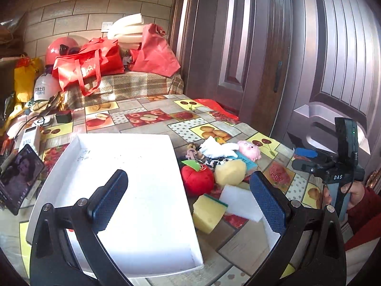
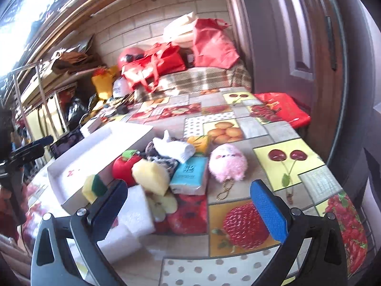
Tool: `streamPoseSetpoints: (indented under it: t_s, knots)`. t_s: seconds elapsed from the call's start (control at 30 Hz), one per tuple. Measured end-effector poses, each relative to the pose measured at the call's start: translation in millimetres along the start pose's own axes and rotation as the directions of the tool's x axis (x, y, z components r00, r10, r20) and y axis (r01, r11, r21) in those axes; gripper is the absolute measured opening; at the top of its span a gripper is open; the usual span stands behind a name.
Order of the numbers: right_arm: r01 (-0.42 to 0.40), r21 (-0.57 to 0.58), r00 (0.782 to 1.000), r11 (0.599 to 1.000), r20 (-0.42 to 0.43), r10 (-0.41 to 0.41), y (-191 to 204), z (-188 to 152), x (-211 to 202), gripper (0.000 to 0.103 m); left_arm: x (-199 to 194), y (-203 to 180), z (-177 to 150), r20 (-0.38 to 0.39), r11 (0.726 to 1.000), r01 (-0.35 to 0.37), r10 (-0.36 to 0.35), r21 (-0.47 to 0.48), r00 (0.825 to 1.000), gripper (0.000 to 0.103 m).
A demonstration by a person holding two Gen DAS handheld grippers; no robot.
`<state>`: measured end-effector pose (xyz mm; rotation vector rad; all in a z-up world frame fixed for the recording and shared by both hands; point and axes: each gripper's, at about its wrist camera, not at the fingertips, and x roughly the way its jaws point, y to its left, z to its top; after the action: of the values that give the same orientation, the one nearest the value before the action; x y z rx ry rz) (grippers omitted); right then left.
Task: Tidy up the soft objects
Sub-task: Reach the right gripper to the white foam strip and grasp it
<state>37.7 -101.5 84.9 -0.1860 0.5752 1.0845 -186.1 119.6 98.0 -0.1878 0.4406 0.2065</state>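
Note:
A white open box [image 1: 133, 178] [image 2: 95, 157] lies on the fruit-print table. Right of it is a pile of soft things: a red plush apple [image 1: 196, 178] [image 2: 123, 166], a yellow foam lump [image 1: 229, 172] [image 2: 152, 174], a yellow-green scouring sponge [image 1: 208, 213] [image 2: 94, 188], a white foam block [image 1: 240, 201] [image 2: 135, 212], a white sock [image 1: 218, 149] [image 2: 176, 149], a teal tissue pack [image 2: 190, 174] and a pink plush [image 1: 250, 150] [image 2: 227, 163]. My left gripper [image 1: 189, 200] hovers open over the box's right wall. My right gripper [image 2: 189, 209] is open, near the pile, holding nothing.
A phone [image 1: 19, 178] on a stand and a white power bank [image 1: 29, 139] sit left of the box. Red bags [image 1: 88, 64] and a plaid-covered bench stand behind the table. A red bag [image 2: 283, 109] lies at the table's far right, beside a wooden door [image 1: 262, 47].

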Motion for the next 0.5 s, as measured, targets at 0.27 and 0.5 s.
streamPoseSetpoints:
  t_s: [0.27, 0.5]
  knots:
    - [-0.266, -0.111, 0.955, 0.958, -0.168, 0.245, 62, -21, 14, 0.103, -3, -26, -28, -0.068, 0.994, 0.059, -0.053, 0.093, 0.996, 0.103]
    - [-0.166, -0.229, 0.945, 0.959, -0.314, 0.088, 91, -45, 52, 0.103, 8, -31, -30, -0.109, 0.994, 0.040, -0.029, 0.100, 0.994, 0.103]
